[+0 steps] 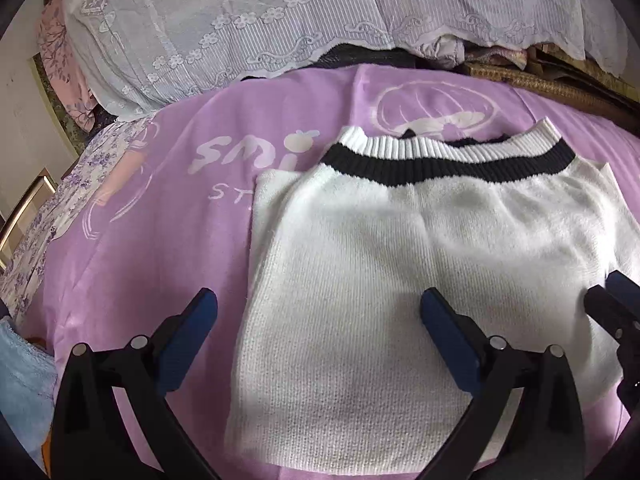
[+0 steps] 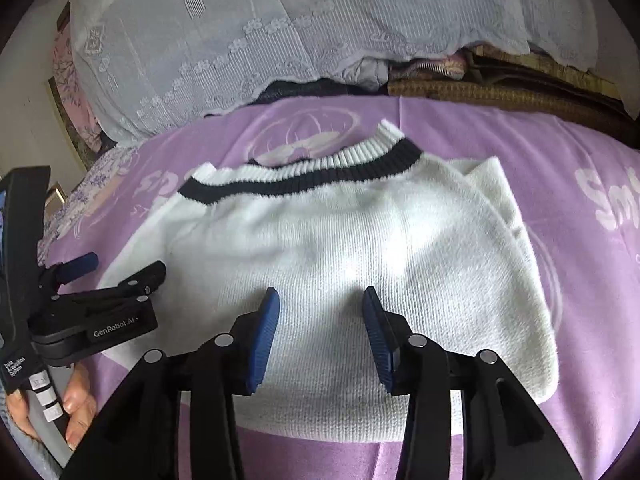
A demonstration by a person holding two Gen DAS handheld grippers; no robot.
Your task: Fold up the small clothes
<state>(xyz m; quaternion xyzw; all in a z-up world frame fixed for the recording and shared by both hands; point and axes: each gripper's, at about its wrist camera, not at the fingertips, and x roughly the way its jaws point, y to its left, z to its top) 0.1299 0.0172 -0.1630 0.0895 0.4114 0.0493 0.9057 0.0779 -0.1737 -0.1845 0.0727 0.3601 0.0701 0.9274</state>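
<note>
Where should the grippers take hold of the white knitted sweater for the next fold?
Probably the near bottom hem of the white knitted sweater, one corner each, coming from the near side. It lies flat with the black-and-white ribbed collar far away, and the open left gripper and right gripper point toward the collar.

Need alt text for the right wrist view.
A white sweater with a black-striped collar lies partly folded on a purple blanket. The right gripper hovers over it, jaws open; the left gripper is at far left.
</note>
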